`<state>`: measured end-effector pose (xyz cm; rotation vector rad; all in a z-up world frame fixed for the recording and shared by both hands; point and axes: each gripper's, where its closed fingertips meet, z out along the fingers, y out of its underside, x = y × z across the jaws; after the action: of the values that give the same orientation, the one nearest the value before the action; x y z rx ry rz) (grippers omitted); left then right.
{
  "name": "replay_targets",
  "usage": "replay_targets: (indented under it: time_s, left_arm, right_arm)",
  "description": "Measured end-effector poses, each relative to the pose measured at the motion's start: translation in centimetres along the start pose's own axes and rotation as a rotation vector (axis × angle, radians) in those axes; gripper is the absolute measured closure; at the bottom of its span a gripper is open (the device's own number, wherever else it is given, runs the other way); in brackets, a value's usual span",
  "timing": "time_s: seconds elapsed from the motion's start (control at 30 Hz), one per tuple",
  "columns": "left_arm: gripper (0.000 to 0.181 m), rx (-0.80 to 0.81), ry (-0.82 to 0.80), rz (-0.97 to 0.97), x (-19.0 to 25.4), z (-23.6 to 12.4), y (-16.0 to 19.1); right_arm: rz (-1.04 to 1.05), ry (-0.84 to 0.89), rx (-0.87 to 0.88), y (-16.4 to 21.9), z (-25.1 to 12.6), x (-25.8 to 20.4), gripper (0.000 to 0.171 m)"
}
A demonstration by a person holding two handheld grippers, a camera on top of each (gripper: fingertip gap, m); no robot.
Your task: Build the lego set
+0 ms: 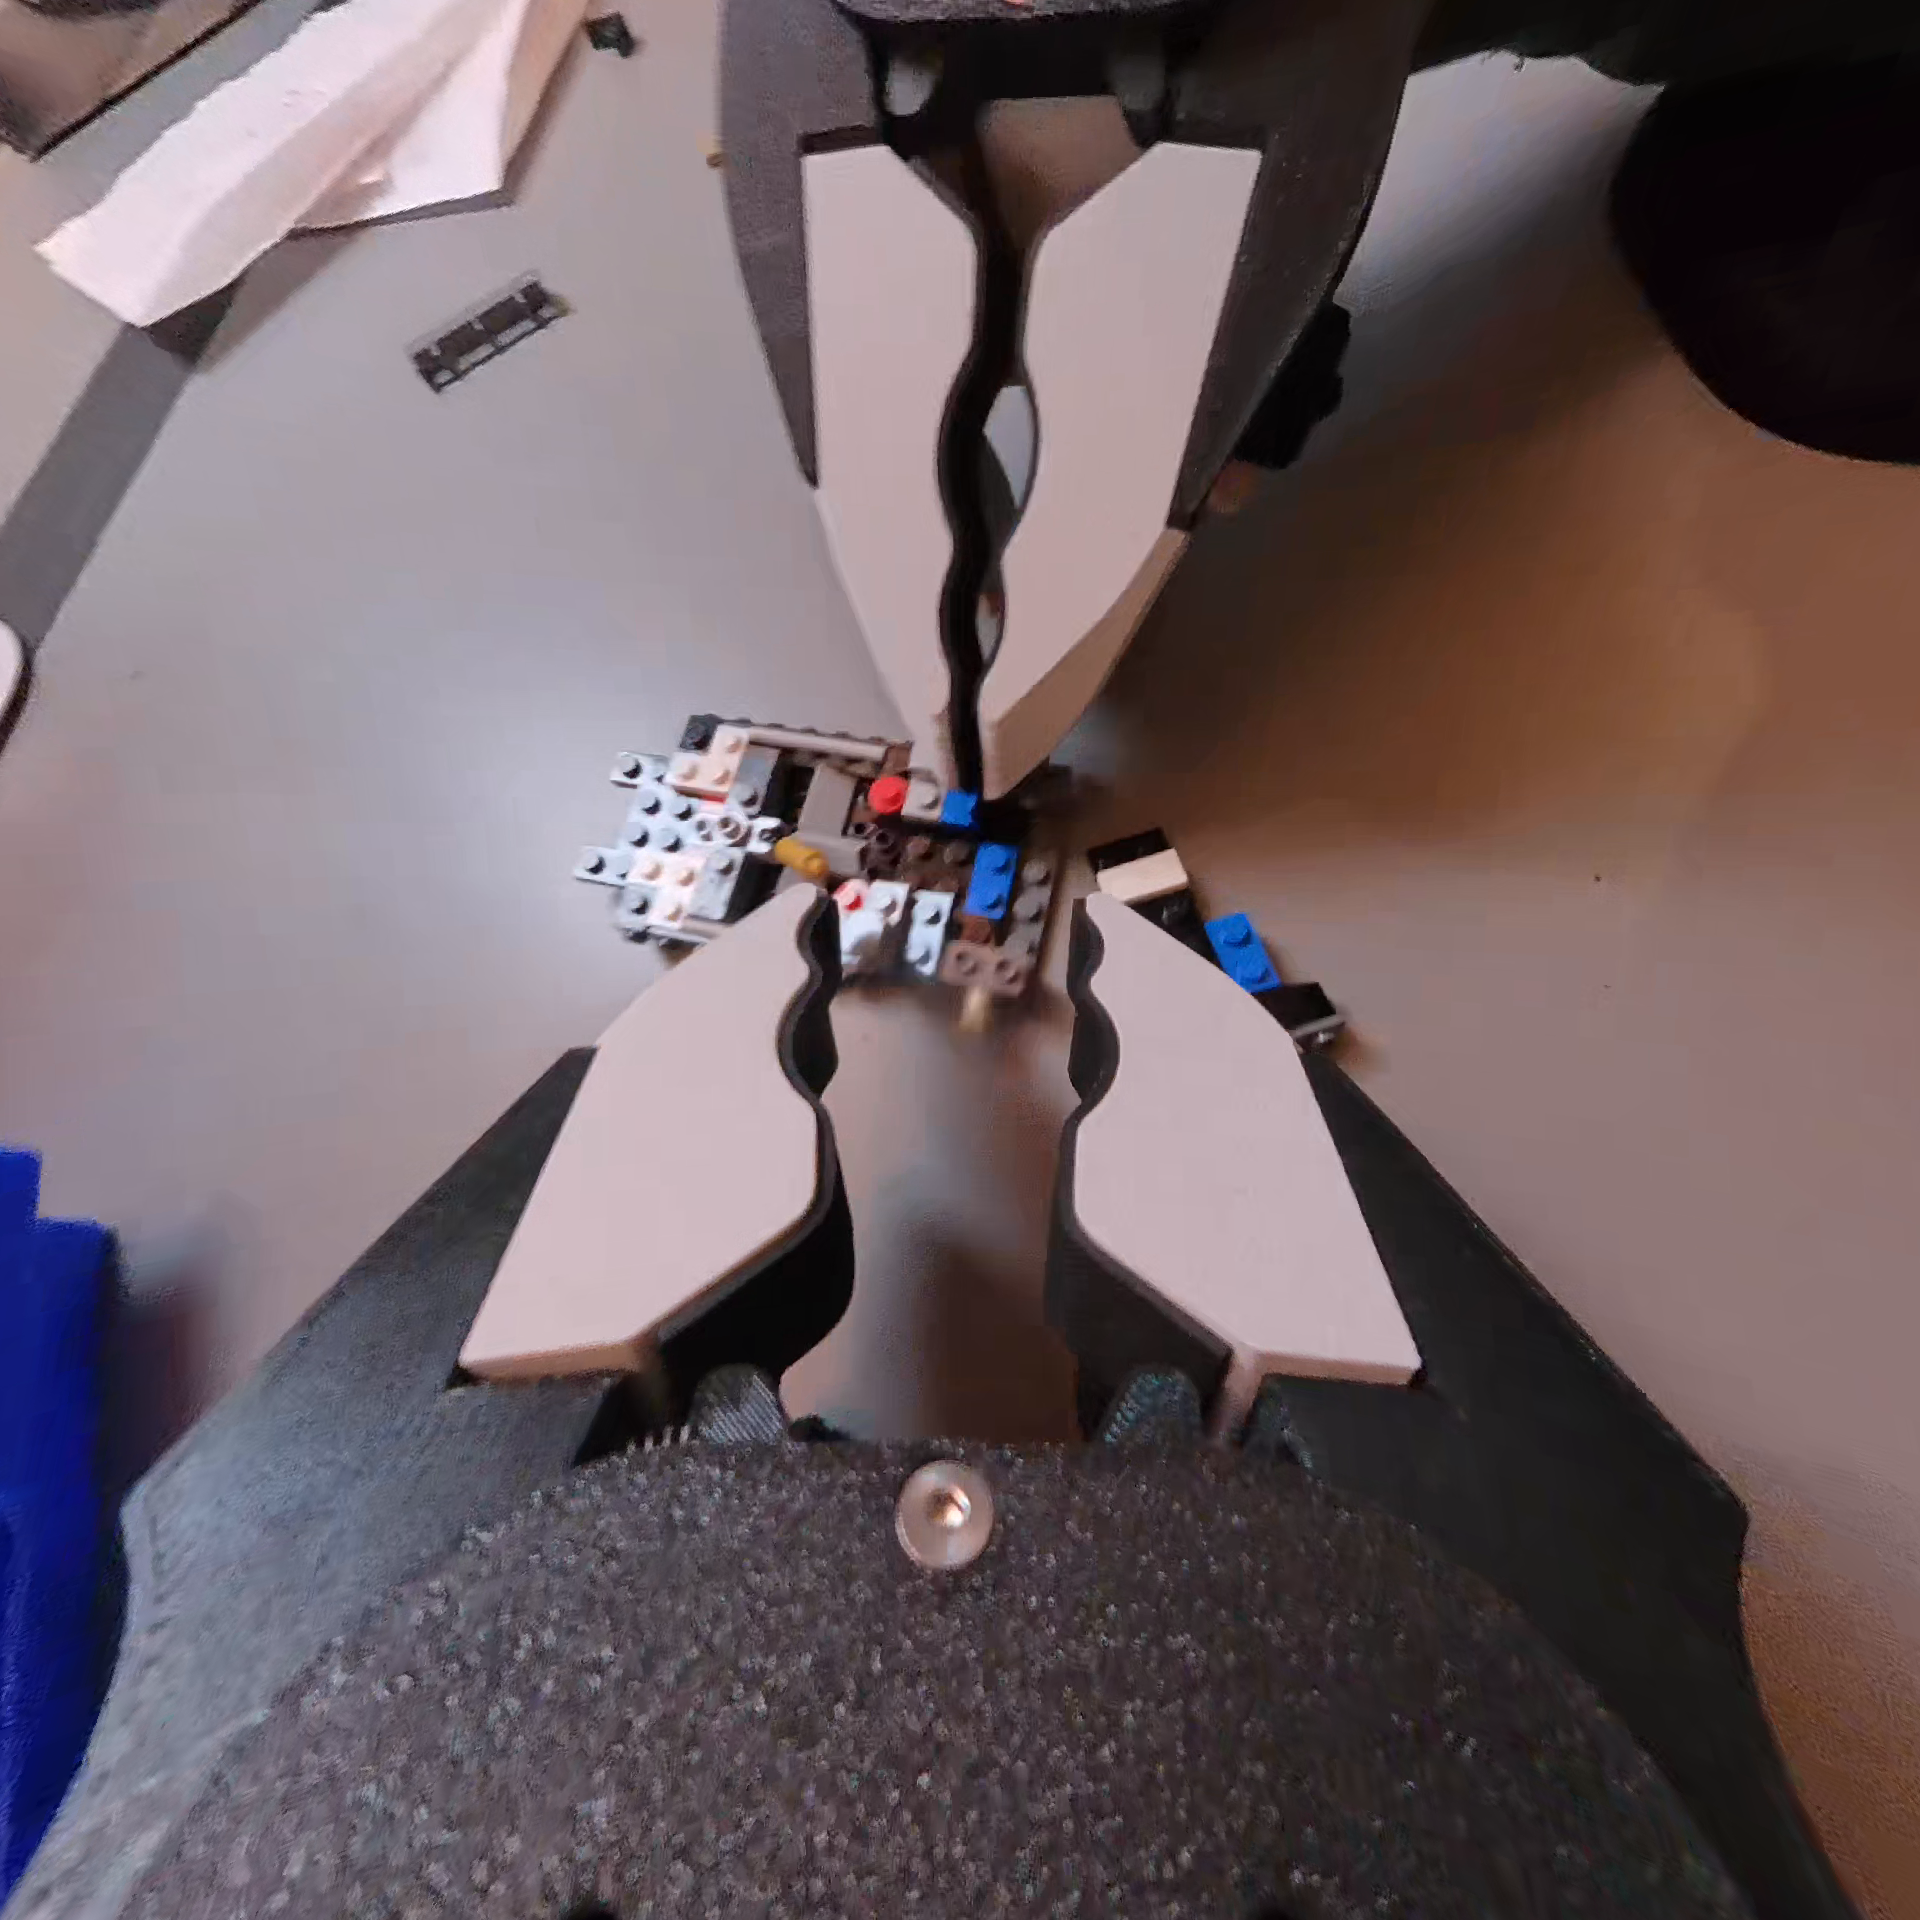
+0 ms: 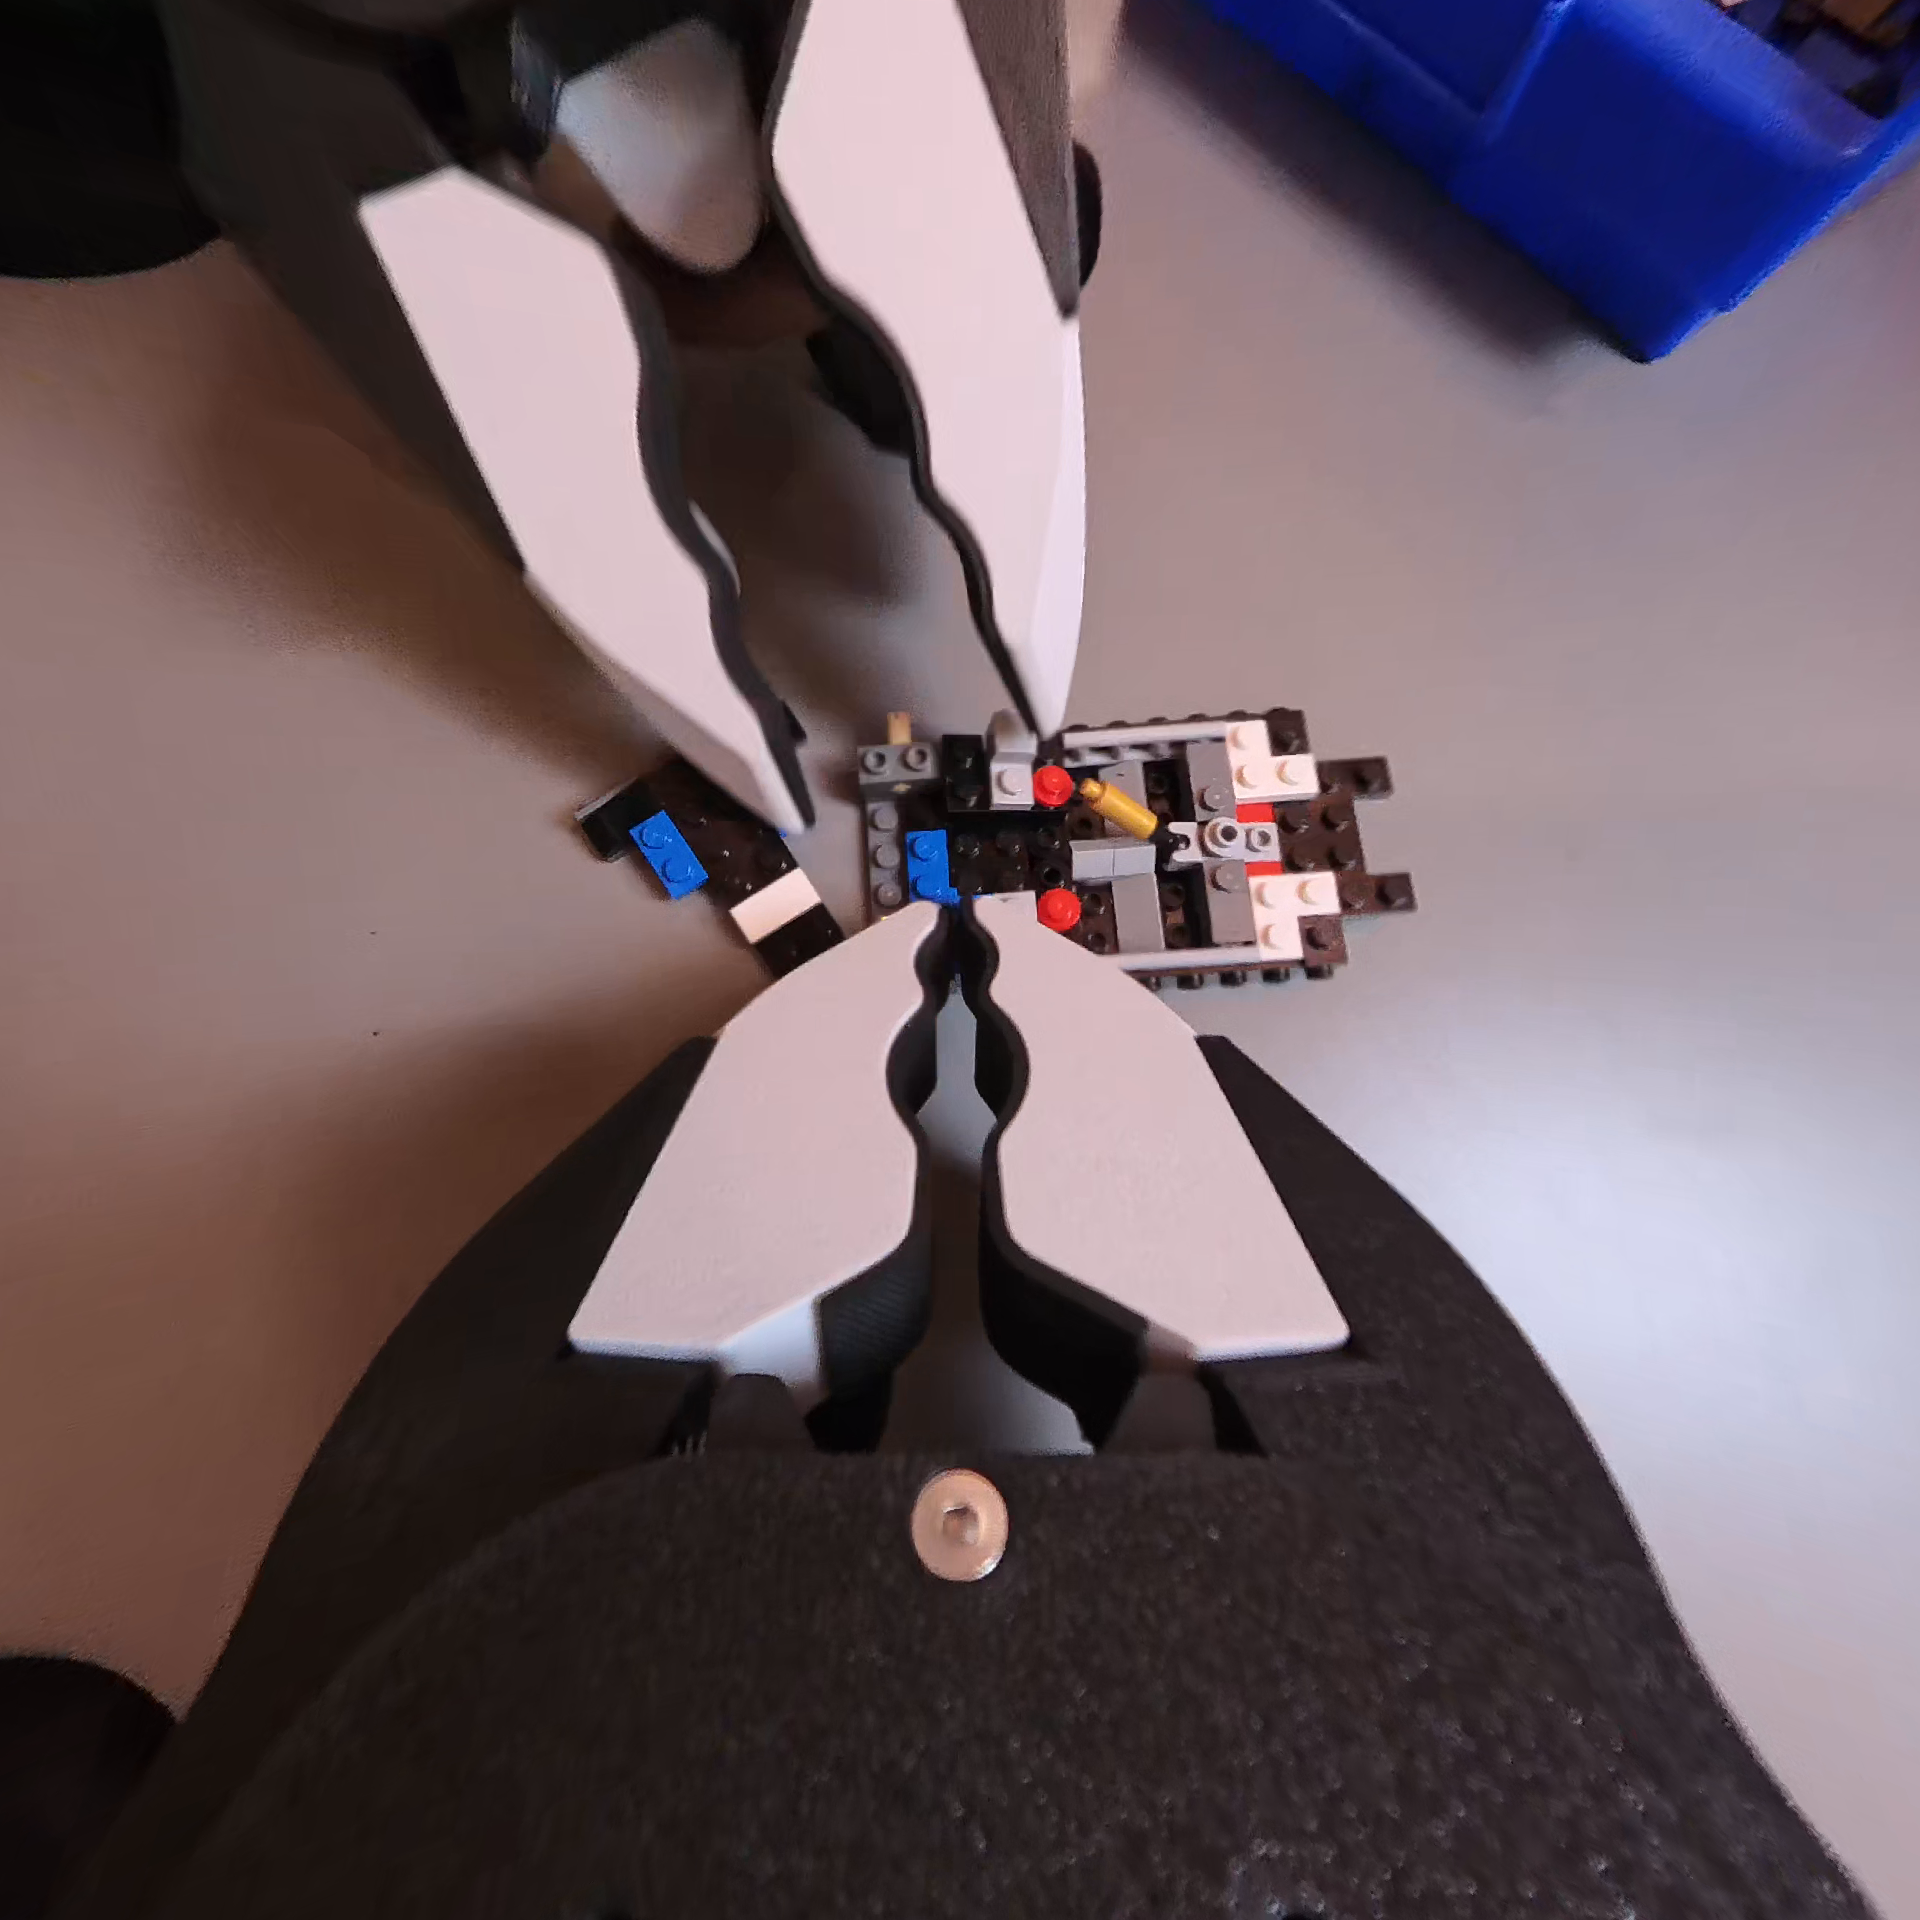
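Note:
A small brick model (image 1: 665, 831) in grey, black, white and blue lies on the grey table (image 1: 416, 623); it also shows in the right wrist view (image 2: 1330, 831). It has red studs (image 2: 1051, 784) and a gold pin (image 2: 1117, 810). My left gripper (image 1: 951, 914) is open and empty, its fingers on either side of the model's near end; it shows from above in the right wrist view (image 2: 914, 769). My right gripper (image 2: 956, 914) is shut on a small blue brick (image 1: 961, 808) at the model's edge, next to a blue plate (image 2: 928, 862).
A loose black strip with a blue plate and a white tile (image 1: 1195, 914) lies beside the model, touching a left finger (image 2: 717, 862). A blue bin (image 2: 1610, 156) stands farther off. White paper (image 1: 312, 135) and a dark flat strip (image 1: 488, 343) lie at the back left.

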<state>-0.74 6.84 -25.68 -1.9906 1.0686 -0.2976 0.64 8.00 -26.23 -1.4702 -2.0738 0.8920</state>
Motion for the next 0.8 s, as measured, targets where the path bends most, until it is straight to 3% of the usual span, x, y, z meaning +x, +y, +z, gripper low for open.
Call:
replay_targets:
  time_s: [0.17,0.33,0.4,0.57,0.8]
  left_arm:
    - [0.147,-0.1,0.018,0.044,0.2,2.0,0.4]
    - [0.149,-0.107,0.05,-0.022,0.4,2.2,0.4]
    - [0.152,-0.111,0.048,-0.023,0.3,2.2,0.5]
    - [0.15,-0.105,0.049,-0.03,0.1,2.1,0.5]
    - [0.154,0.333,0.081,-0.13,-0.7,-3.2,-5.6]
  right_arm:
    - [0.0,-0.022,0.011,-0.2,0.2,-0.3,0.171]
    - [0.285,-0.237,0.158,-0.6,0.0,-0.1,0.171]
    - [0.359,-0.337,0.296,-2.6,-1.2,-0.5,0.171]
    - [0.352,-0.263,0.453,-4.2,-2.9,1.0,0.171]
    - [0.124,-0.22,0.592,-7.6,-4.6,-1.6,0.171]
